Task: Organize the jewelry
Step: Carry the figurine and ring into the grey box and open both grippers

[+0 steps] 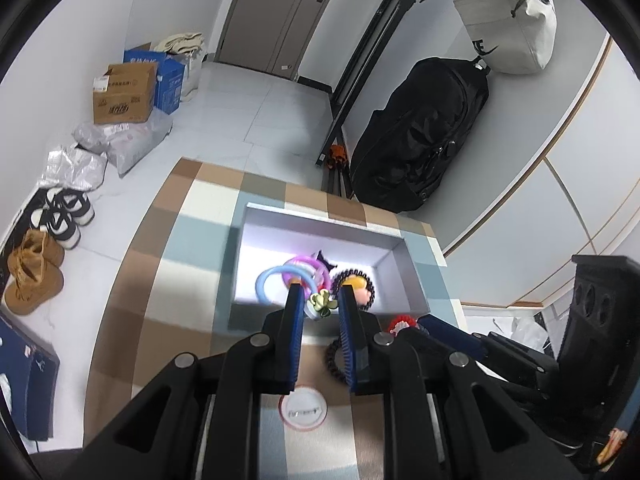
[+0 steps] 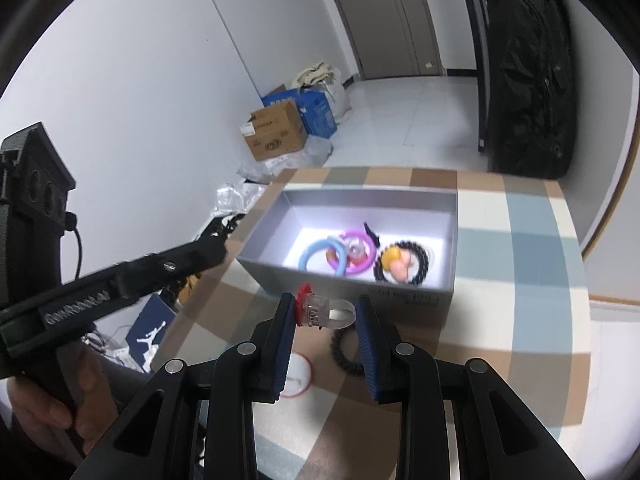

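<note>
A grey open box (image 1: 404,280) (image 2: 352,286) stands on the checked table. Inside lie a blue bangle (image 1: 266,284) (image 2: 316,254), a purple bangle (image 2: 360,258) and a black bead bracelet (image 2: 418,260) with a yellow and pink charm. Over the box's near wall, my left gripper (image 1: 320,292) is shut on a small ring with a green-yellow flower (image 1: 321,303). In front of the box and above the table, my right gripper (image 2: 324,304) is shut on a clear ring with a red flower (image 2: 320,311). A second black bead bracelet (image 1: 334,360) (image 2: 346,350) lies on the cloth.
A white disc with a red rim (image 1: 304,406) (image 2: 298,376) lies near the table's front. A hand (image 2: 48,408) holds the left gripper at the left. On the floor beyond the table are cardboard boxes (image 1: 124,94), shoes (image 1: 34,276) and a black bag (image 1: 420,132).
</note>
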The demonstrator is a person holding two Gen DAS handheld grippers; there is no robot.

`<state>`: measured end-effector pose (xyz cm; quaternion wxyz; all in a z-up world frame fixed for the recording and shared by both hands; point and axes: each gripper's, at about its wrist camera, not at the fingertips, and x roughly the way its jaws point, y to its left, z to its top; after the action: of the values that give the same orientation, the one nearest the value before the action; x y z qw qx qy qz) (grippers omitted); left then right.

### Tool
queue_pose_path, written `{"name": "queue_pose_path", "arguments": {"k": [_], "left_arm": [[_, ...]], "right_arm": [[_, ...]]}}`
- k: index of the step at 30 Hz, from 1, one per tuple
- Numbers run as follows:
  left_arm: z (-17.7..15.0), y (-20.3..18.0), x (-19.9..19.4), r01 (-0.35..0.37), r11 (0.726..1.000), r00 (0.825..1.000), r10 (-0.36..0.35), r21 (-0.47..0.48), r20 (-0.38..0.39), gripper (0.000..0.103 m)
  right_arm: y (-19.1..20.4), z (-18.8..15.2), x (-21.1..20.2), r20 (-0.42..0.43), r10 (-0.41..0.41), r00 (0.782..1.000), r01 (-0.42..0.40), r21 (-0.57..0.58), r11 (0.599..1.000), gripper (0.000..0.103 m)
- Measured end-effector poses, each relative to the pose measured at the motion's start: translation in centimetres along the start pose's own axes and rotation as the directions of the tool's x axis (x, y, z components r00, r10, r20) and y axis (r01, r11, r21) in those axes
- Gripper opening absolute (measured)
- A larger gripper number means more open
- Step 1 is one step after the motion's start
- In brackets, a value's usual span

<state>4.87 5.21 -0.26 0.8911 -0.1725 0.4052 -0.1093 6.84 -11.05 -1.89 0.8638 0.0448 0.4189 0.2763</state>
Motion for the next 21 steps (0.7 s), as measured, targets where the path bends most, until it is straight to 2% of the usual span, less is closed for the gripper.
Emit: {"name": "queue_pose_path", "arguments": {"k": [4,13,17,21], "left_arm": [[0.9,-0.8,0.7,-0.005,1.000,1.000,0.005,0.023,0.008,0.012],[2.5,-0.9,2.7,-0.025,1.000,1.000,0.025,0.006,-0.009,0.012],[2.8,-0.7,3.9,-0.024,1.000,0.999,0.024,-0.004,-0.037,0.012],[3.1,-0.2,5.5,-0.031,0.999,0.997,0.028,-0.029,-0.078,0.012]], "right_arm": [[-0.6,1.2,0.0,0.016,0.000,1.000,0.000,-0.004,1.000,0.029],[-2.7,3.6,1.2,0.040,0.020,0.999,-0.022,0.053,0.998,0.029],[-3.3,4.5,2.2,0.023,0.013,1.000,-0.014,0.034,0.999,0.029],[-4.5,5.0,3.4,0.001,0.019,1.000,-0.019,0.072,0.997,0.029]]}}
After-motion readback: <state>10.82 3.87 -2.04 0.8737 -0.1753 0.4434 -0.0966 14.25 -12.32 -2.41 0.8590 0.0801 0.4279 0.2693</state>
